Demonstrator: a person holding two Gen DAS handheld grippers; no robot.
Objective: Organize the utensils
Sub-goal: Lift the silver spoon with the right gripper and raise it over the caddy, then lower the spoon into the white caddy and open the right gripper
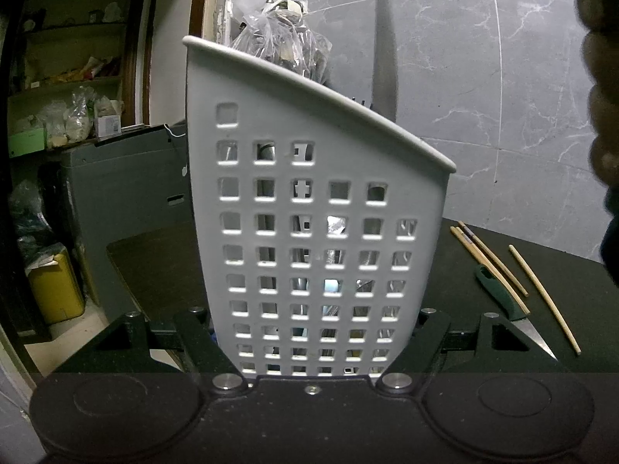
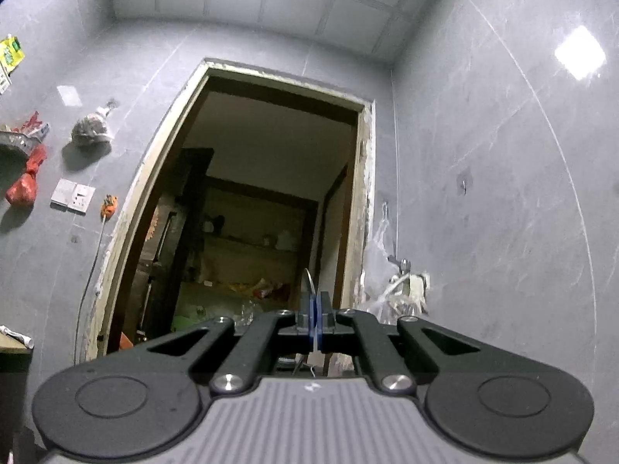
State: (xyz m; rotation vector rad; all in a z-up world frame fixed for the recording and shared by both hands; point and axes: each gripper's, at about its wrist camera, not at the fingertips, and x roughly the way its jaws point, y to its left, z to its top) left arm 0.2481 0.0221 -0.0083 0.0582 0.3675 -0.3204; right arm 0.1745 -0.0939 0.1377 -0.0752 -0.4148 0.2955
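The left gripper (image 1: 309, 332) clamps the white perforated utensil holder (image 1: 309, 212) upright on the dark table (image 1: 483, 270). To its right lie a green-handled knife (image 1: 503, 301) and chopsticks (image 1: 541, 294); grey marble wall behind. The right gripper (image 2: 314, 319), pointing at a doorway (image 2: 251, 212), pinches a thin metal utensil (image 2: 309, 286).

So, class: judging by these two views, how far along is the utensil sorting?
Done: the white caddy already holds several metal utensils, glimpsed through its holes. In hand: the left gripper clamps the caddy's base, while the right gripper is shut on a thin metal utensil, raised toward the doorway. Left: three chopsticks and a green-handled knife lie on the dark table.
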